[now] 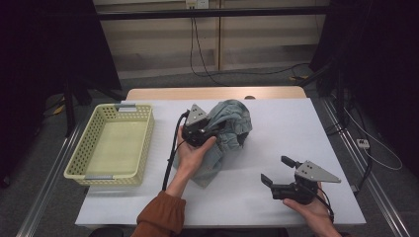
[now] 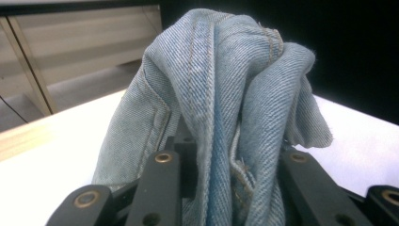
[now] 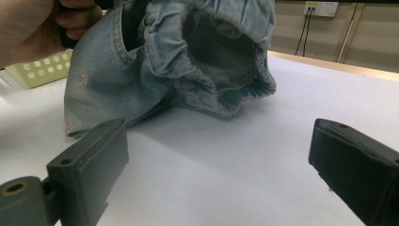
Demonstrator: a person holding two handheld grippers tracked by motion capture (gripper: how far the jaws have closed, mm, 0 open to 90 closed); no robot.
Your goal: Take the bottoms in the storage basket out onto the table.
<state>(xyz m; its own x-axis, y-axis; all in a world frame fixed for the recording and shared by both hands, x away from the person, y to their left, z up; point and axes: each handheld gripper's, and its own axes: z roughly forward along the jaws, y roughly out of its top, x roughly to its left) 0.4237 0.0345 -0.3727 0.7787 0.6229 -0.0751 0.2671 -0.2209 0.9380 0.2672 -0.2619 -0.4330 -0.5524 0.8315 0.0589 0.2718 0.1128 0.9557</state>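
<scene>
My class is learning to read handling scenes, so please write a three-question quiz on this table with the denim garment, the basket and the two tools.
1. True or false: the left tool is shut on the denim garment.
2. The right tool is: A) open, with nothing between its jaws; B) shut on the garment; C) inside the basket.
3. On which side of the garment, in the high view, does the yellow basket stand, and does it hold anything?

Key
1. True: in the left tool's view, denim is bunched between the jaws.
2. A.
3. To the garment's left; it holds nothing.
</scene>
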